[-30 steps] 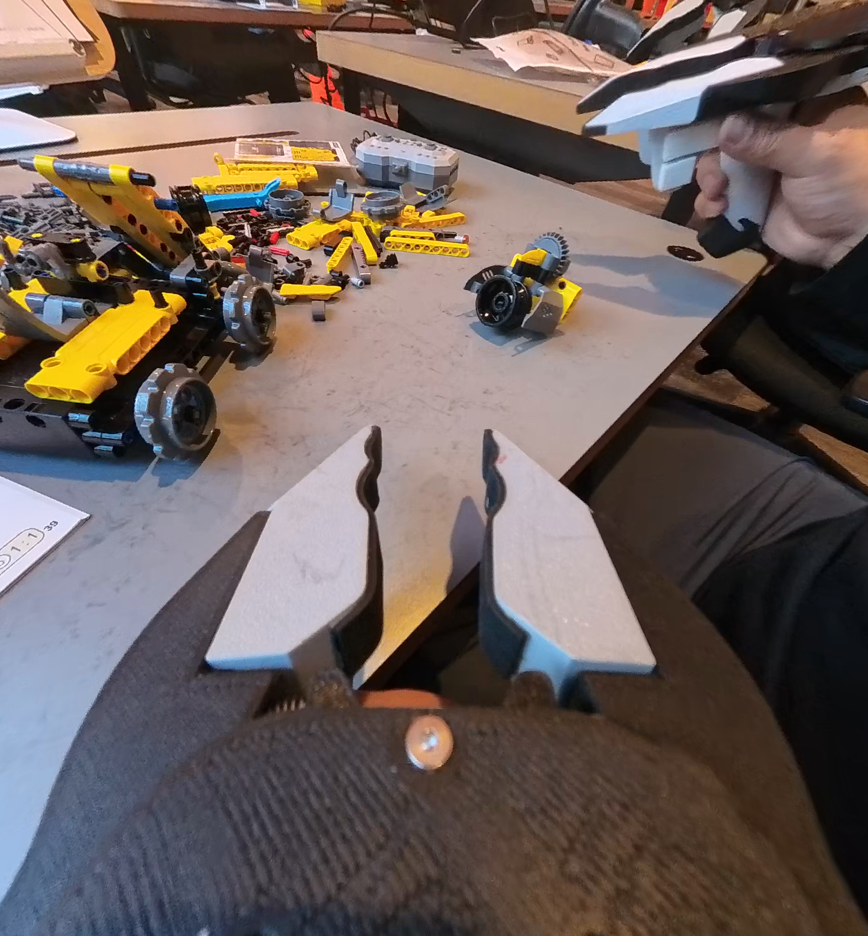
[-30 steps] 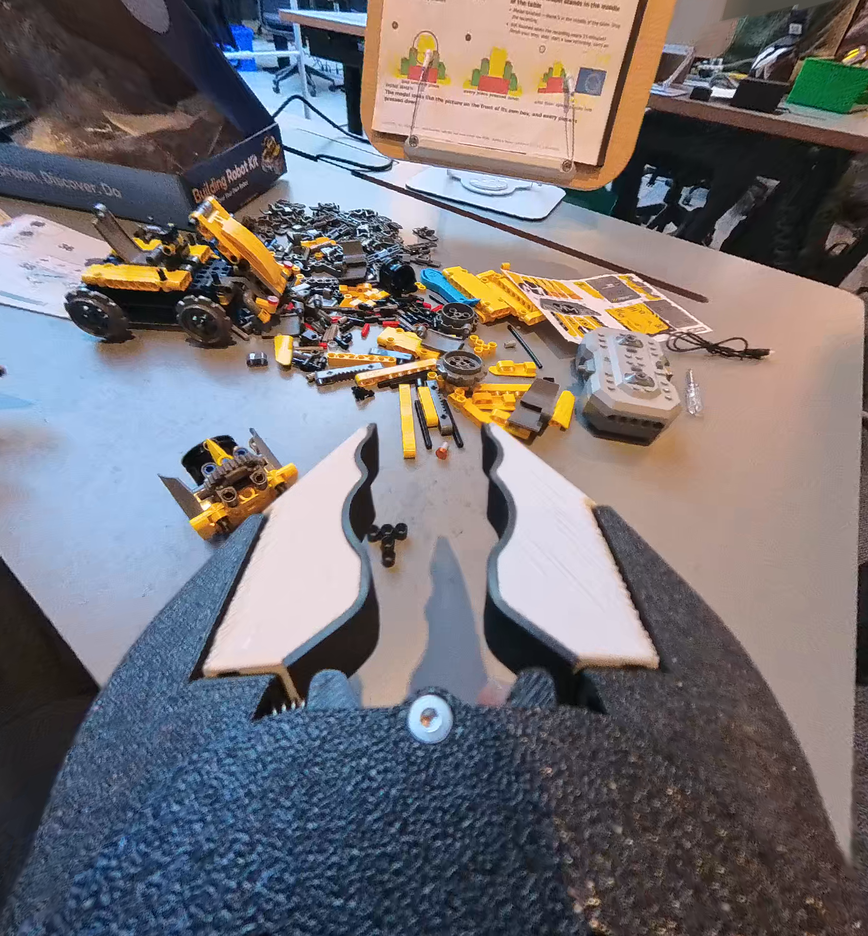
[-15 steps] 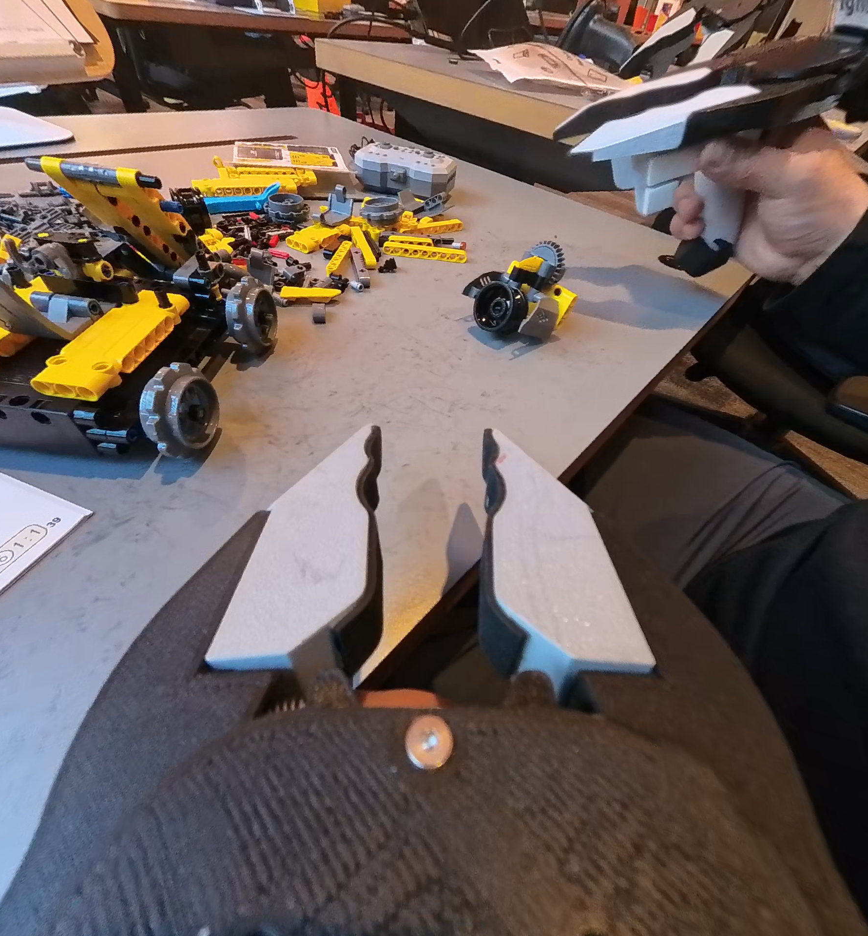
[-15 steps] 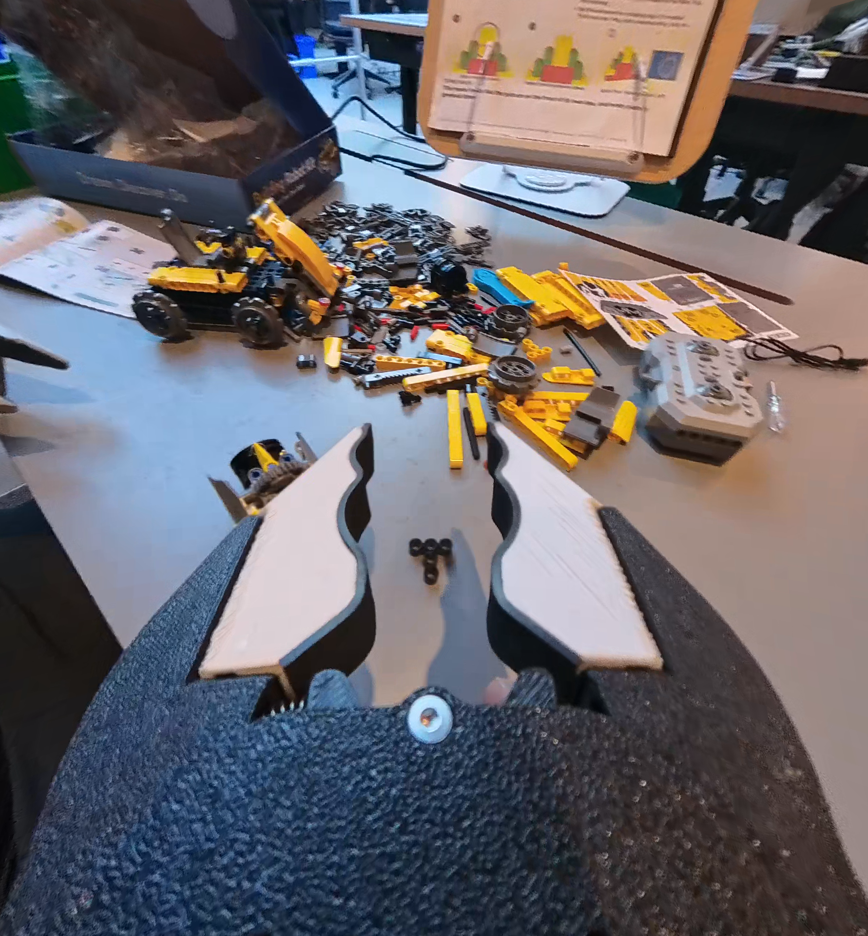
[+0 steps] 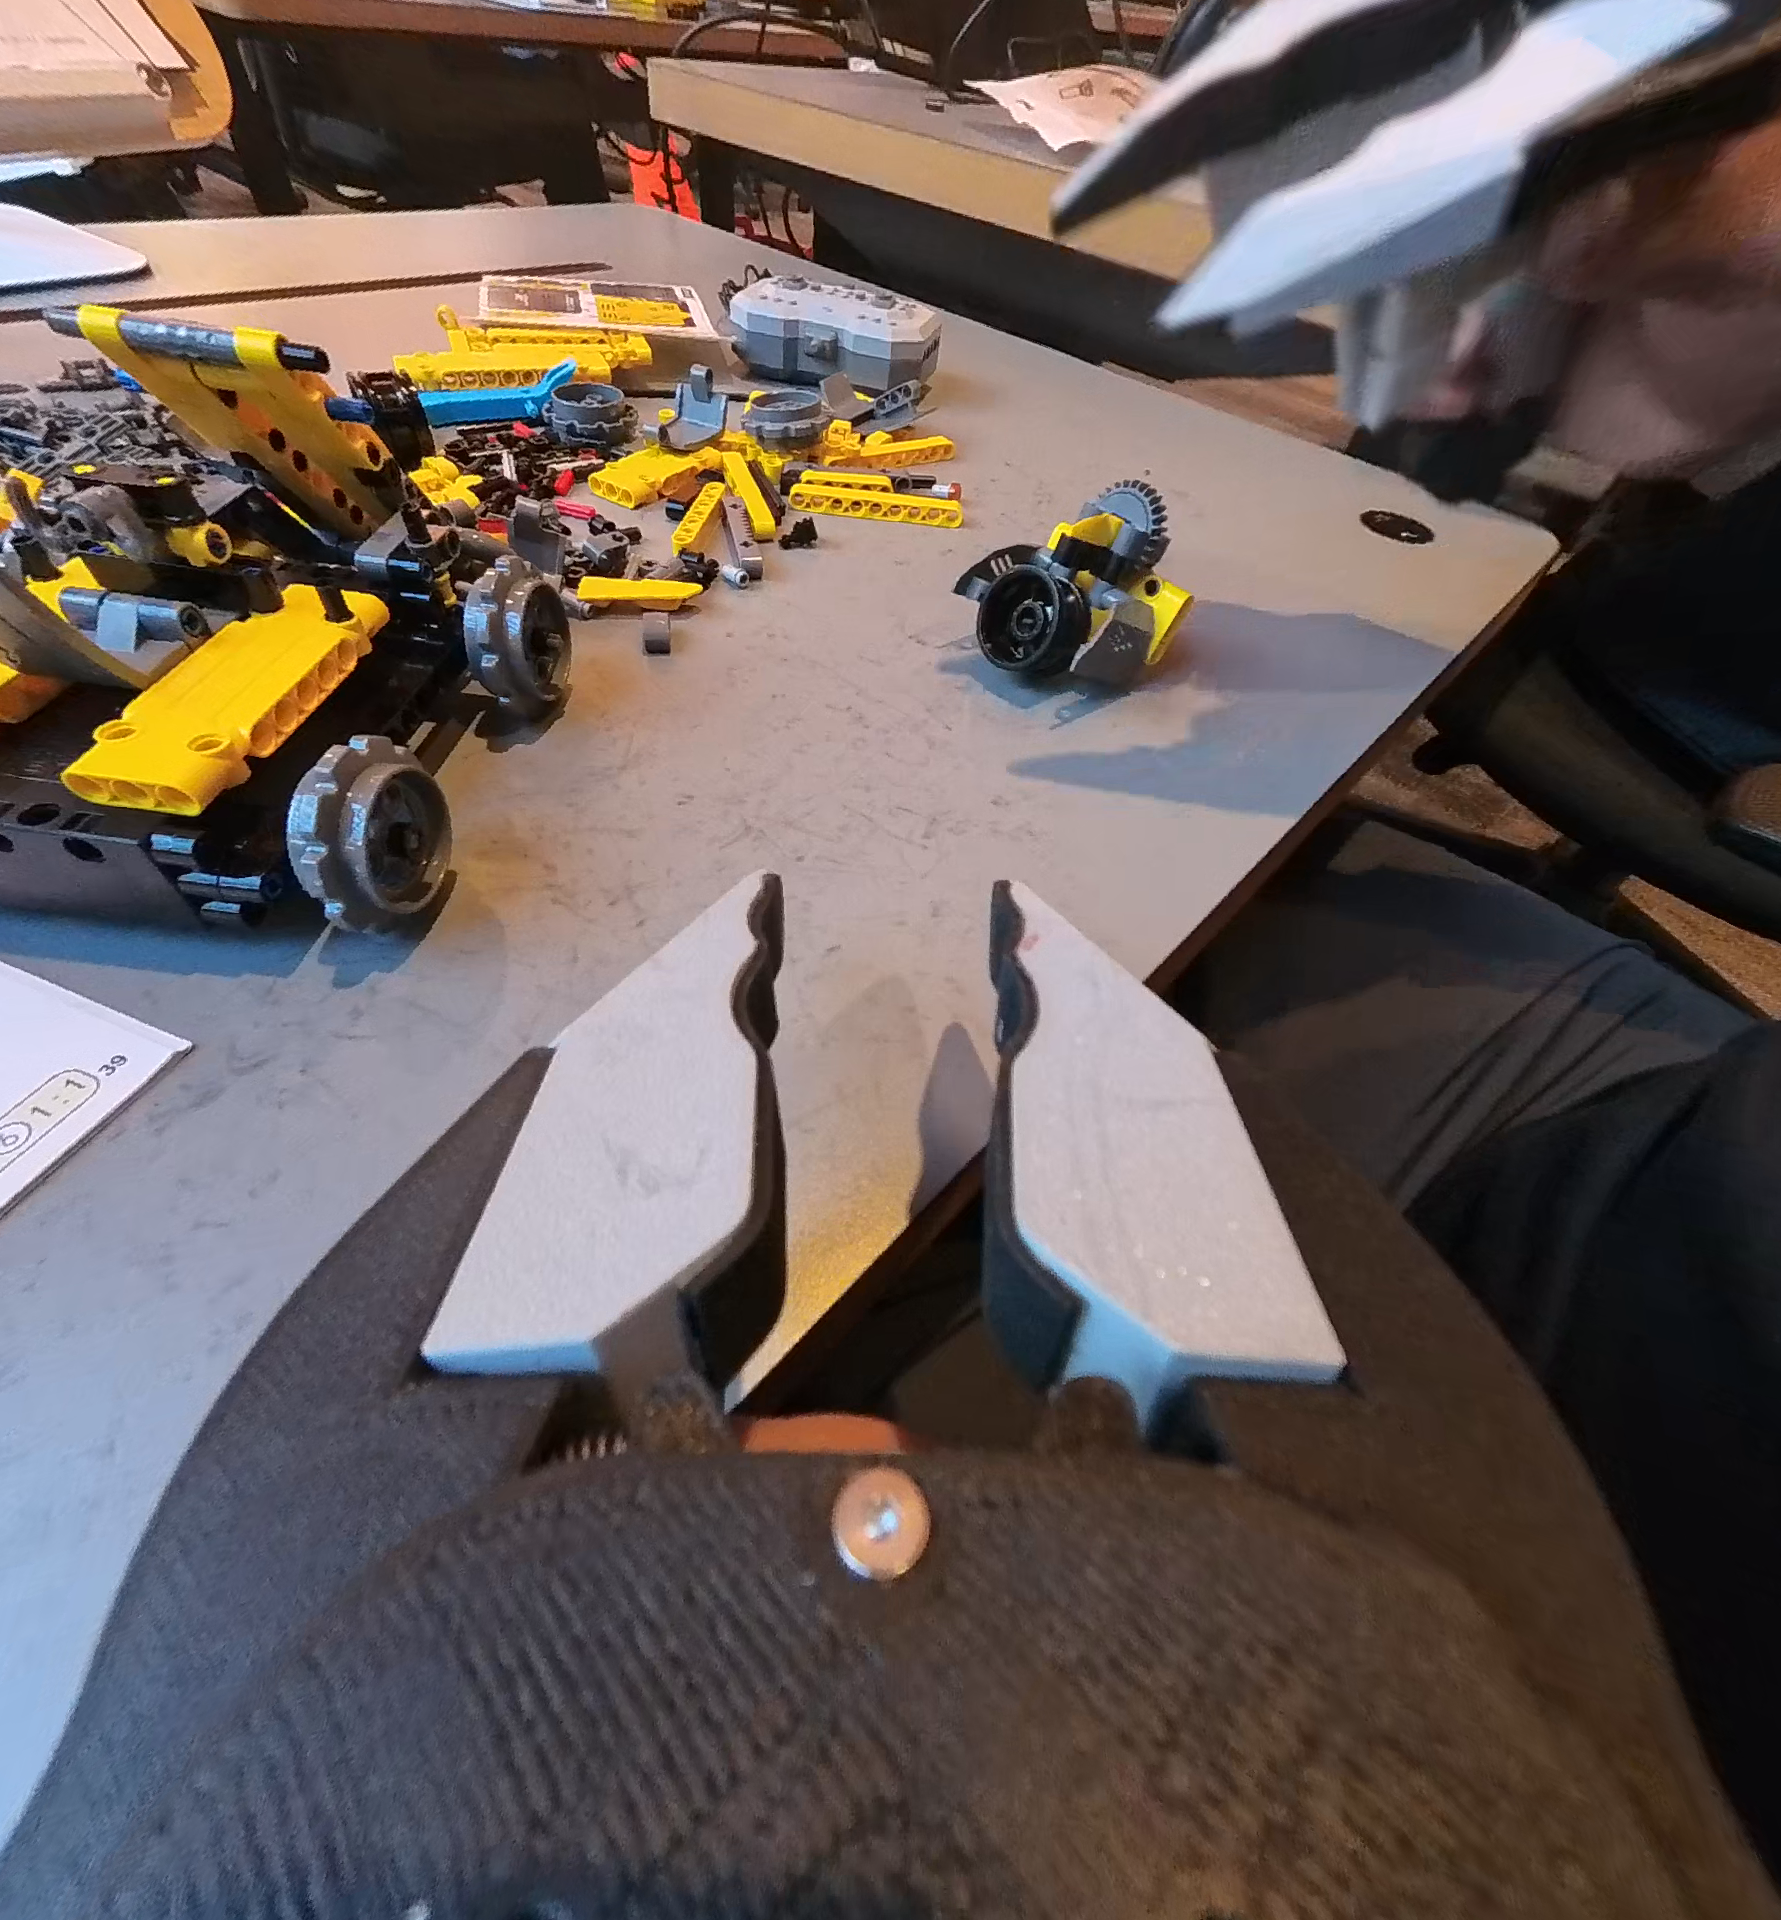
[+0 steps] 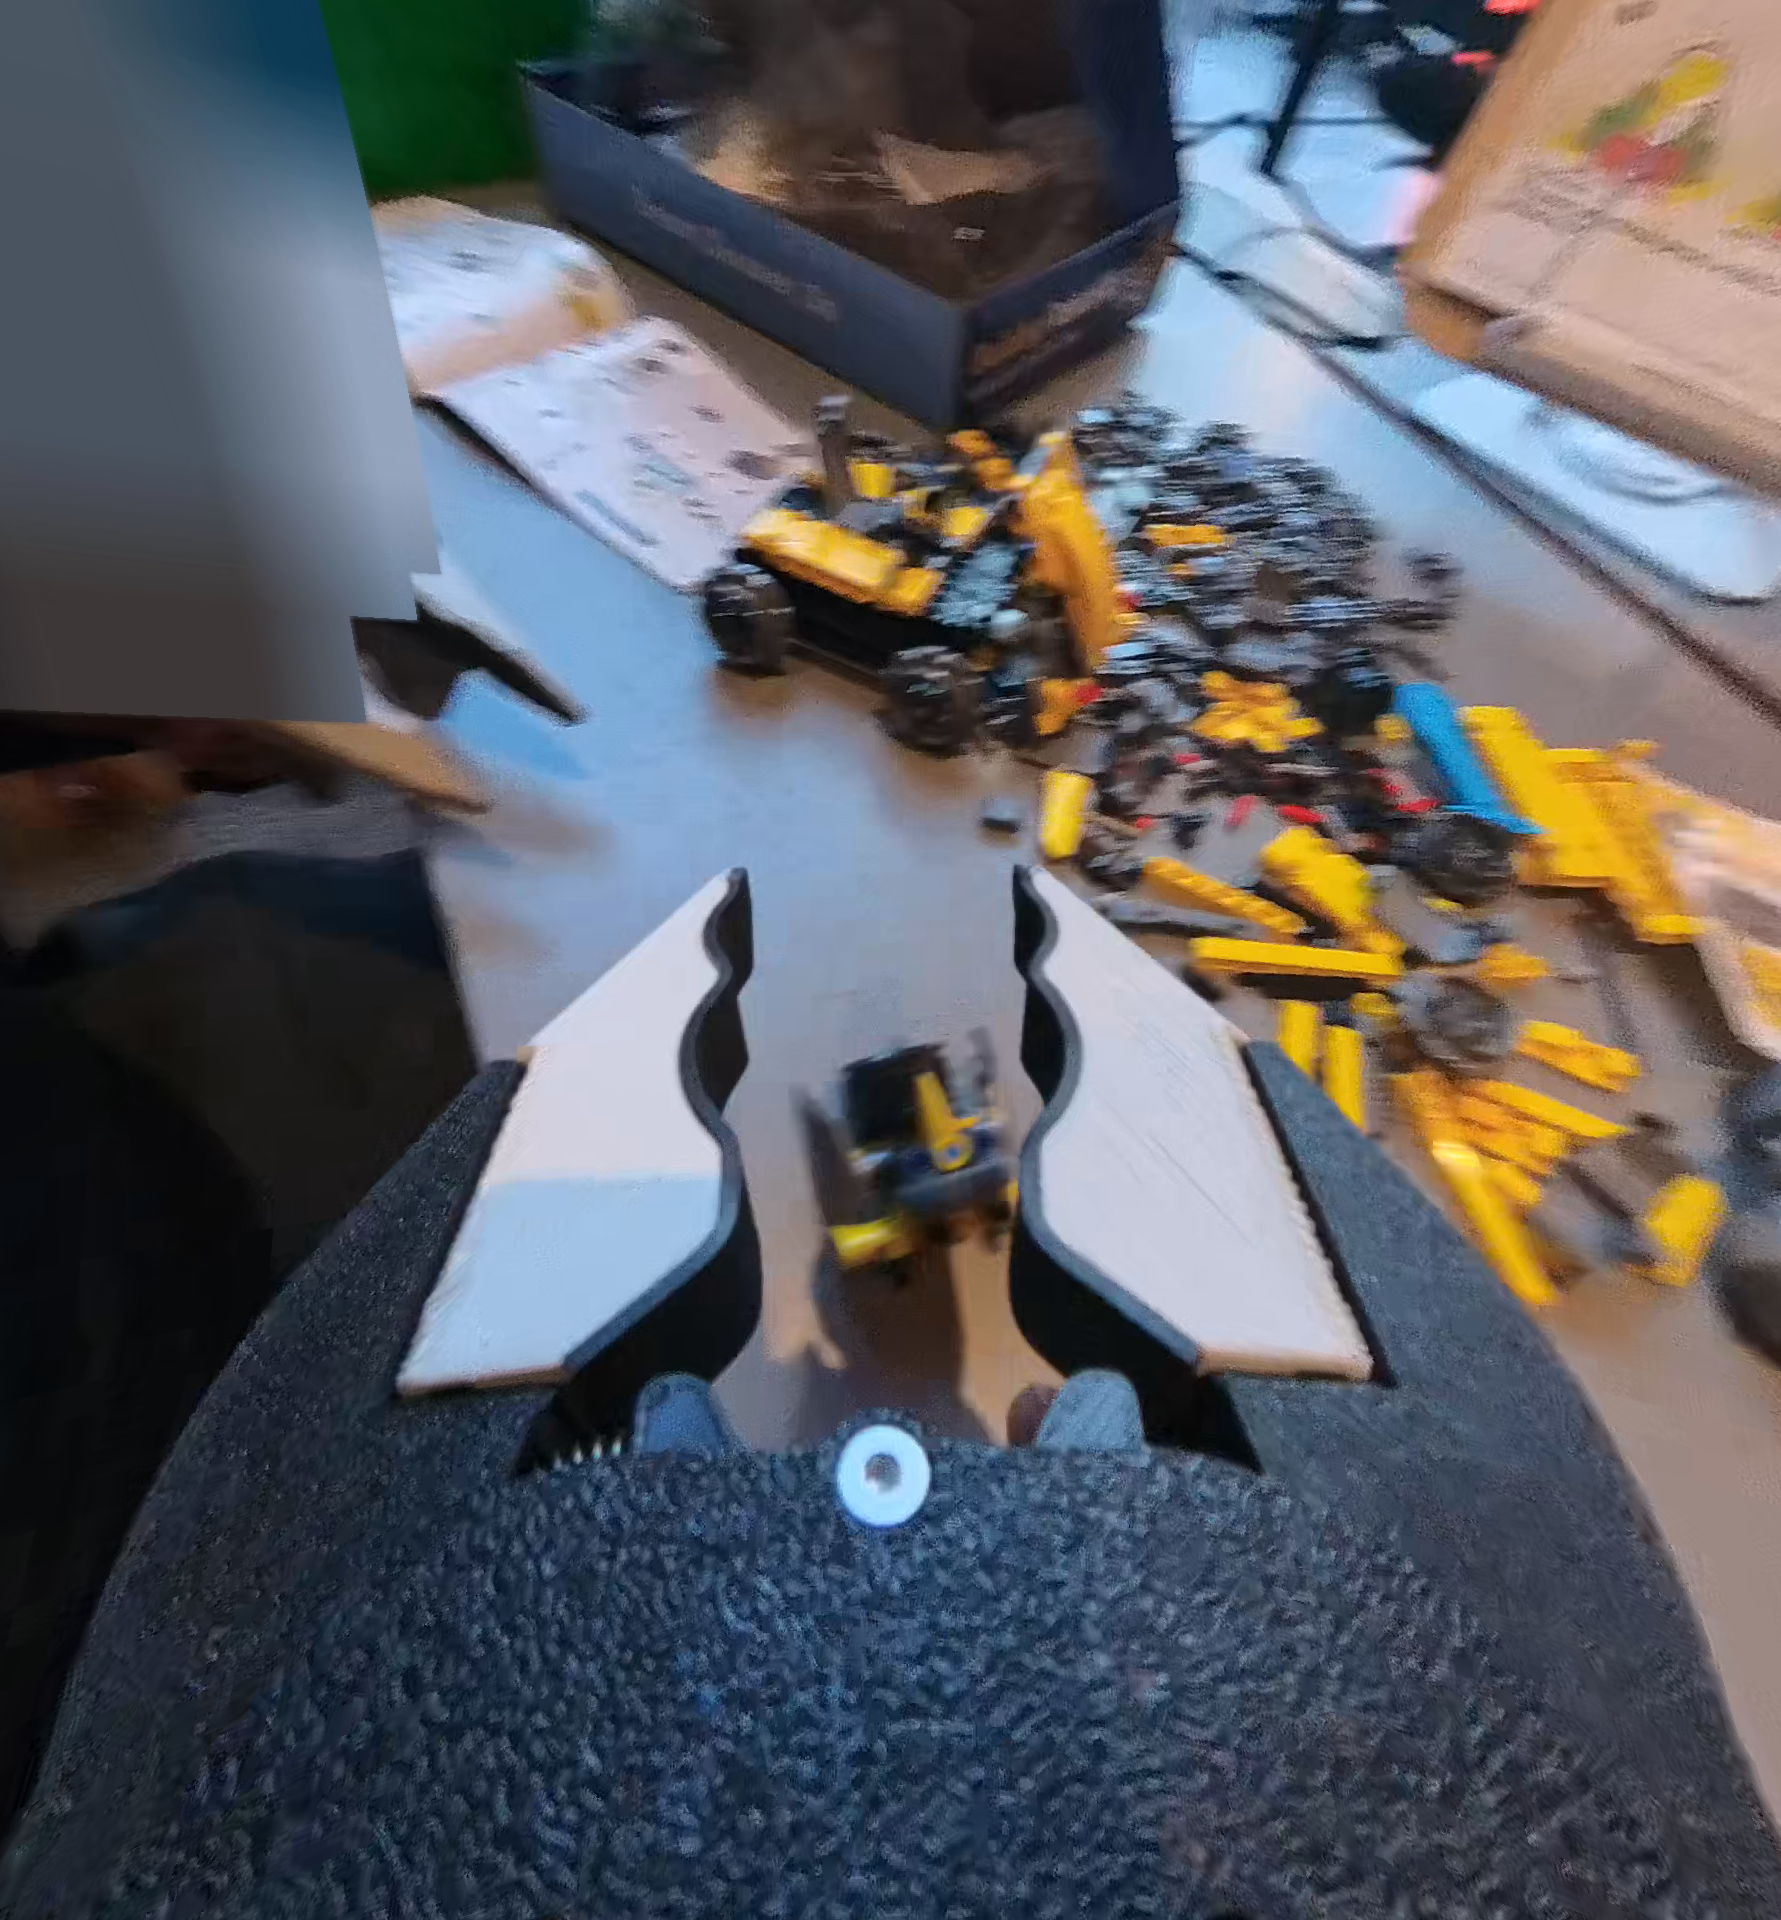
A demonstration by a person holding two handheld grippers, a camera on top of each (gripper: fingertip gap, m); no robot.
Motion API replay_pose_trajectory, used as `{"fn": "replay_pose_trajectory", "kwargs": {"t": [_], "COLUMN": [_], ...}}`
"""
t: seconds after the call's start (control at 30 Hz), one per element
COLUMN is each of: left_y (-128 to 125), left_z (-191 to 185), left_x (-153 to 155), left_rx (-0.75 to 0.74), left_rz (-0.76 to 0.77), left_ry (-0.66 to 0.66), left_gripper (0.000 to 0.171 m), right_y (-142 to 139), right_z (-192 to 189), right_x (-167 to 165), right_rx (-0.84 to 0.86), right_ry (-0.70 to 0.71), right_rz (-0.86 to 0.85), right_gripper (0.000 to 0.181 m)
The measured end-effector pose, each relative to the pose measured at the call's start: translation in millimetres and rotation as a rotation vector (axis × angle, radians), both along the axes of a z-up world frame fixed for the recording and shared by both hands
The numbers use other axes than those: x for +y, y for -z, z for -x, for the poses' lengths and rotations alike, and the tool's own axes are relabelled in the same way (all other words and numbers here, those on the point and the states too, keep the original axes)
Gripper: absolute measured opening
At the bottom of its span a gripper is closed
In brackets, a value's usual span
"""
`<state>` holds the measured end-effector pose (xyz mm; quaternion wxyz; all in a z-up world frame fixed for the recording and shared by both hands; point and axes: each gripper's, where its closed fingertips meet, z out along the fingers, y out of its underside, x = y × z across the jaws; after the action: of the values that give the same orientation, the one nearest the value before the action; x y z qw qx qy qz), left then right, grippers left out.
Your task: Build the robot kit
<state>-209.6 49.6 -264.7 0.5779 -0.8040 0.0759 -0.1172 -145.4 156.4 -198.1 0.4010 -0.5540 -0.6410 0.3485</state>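
Note:
My left gripper is open and empty, low over the grey table near its front edge. A half-built yellow and black brick vehicle stands to its left. A small yellow, black and grey wheel assembly sits ahead on the right. My right gripper is open and empty above the table; the small wheel assembly lies below, framed between its fingers, not held. The right gripper also shows in the left wrist view, held high in a hand. The right wrist view is blurred.
Loose yellow, black and grey pieces and a grey battery box lie at the back. An instruction booklet lies at the left. A dark cardboard box and papers stand beyond the vehicle. The table edge runs at the right.
My right gripper has swung left and come over the small wheel assembly, which now lies between its fingers. My left gripper has barely moved. Both have stayed open.

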Motion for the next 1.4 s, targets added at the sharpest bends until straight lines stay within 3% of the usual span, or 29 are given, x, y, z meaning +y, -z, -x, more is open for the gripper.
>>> {"fn": "replay_pose_trajectory", "kwargs": {"t": [0.13,0.2,0.37,0.7,1.1,1.23,1.4], "left_y": [-1.2,-2.2,-5.1,-1.5,0.4,-10.6,-25.9], "left_z": [3.9,5.8,7.6,4.1,-0.5,15.9,43.6], "left_x": [-1.1,-1.8,-3.2,-2.1,-3.7,-9.6,-11.7], "left_rx": [-0.001,-0.007,-0.015,-0.027,-0.025,-0.091,-0.284], "left_rz": [-0.004,-0.006,-0.013,0.002,0.018,-0.042,-0.147], "left_ry": [-0.011,-0.015,-0.014,-0.006,-0.03,-0.082,-0.106], "left_gripper": [0.037,0.037,0.037,0.037,0.04,0.041,0.043], "right_y": [-21.1,-15.7,3.4,16.2,44.6,40.2,34.7], "right_z": [9.8,3.6,-18.1,-73.1,-74.0,-42.6,34.2], "right_x": [48.5,66.5,76.8,114.8,91.7,94.8,103.0], "right_rx": [0.009,-0.05,-0.157,-0.091,-0.078,-0.177,-0.303], "right_ry": [0.235,0.296,0.296,0.494,0.37,0.227,0.04], "right_rz": [-0.043,-0.032,-0.025,0.089,0.156,0.103,0.085], "right_gripper": [0.052,0.049,0.046,0.045,0.043,0.043,0.047]}}
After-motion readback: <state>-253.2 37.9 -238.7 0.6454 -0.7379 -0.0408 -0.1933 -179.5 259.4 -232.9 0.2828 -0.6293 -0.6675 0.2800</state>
